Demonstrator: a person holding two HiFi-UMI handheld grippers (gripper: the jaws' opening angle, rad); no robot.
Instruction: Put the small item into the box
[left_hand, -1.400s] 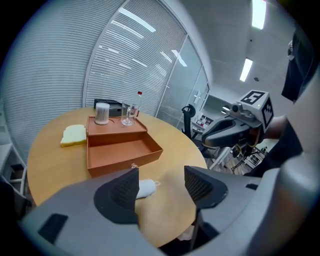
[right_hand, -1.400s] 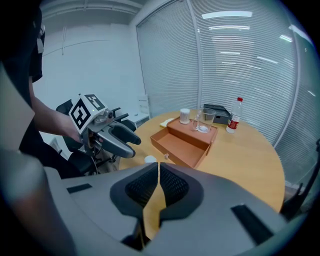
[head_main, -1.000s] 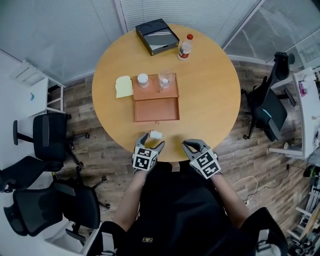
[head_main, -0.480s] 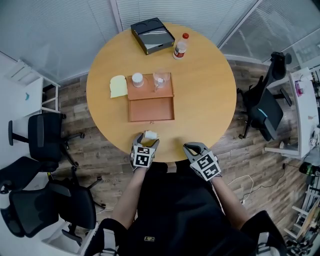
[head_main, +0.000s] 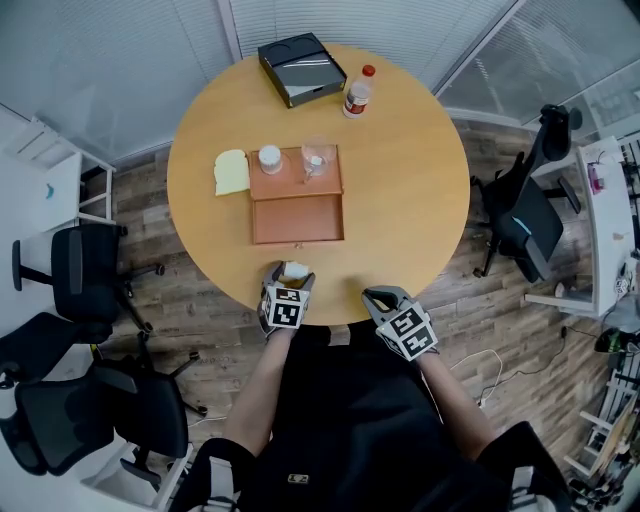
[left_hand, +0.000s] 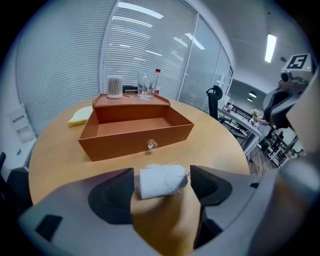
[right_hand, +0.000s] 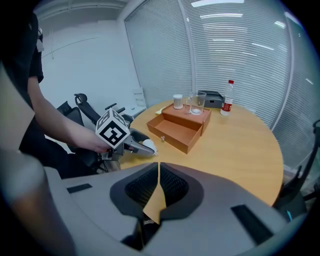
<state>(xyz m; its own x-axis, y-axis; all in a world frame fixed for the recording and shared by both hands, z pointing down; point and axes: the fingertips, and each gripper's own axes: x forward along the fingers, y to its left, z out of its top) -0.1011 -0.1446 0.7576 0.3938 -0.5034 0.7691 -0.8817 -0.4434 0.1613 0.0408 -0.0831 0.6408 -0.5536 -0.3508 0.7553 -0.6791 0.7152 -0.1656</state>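
A small white roll (left_hand: 161, 180) is pinched between the jaws of my left gripper (left_hand: 162, 182), which is shut on it just above the round table's near edge. In the head view this roll (head_main: 294, 271) shows at the tip of the left gripper (head_main: 286, 277), a short way in front of the orange box (head_main: 297, 219), an open drawer with a small clear knob (left_hand: 151, 145). The same box (right_hand: 181, 128) lies ahead in the right gripper view. My right gripper (head_main: 380, 296) hovers at the table's near edge, jaws shut with nothing between them (right_hand: 158, 187).
Behind the drawer, on the box's top, stand a jar of cotton swabs (head_main: 269, 159) and a clear glass (head_main: 315, 159). A yellow sponge (head_main: 231, 172) lies left of it. A black case (head_main: 301, 68) and a red-capped bottle (head_main: 357, 93) sit at the far edge. Office chairs (head_main: 90, 270) ring the table.
My left gripper closed on the white roll, which lay beside its open jaws a second ago. The right gripper has barely moved.
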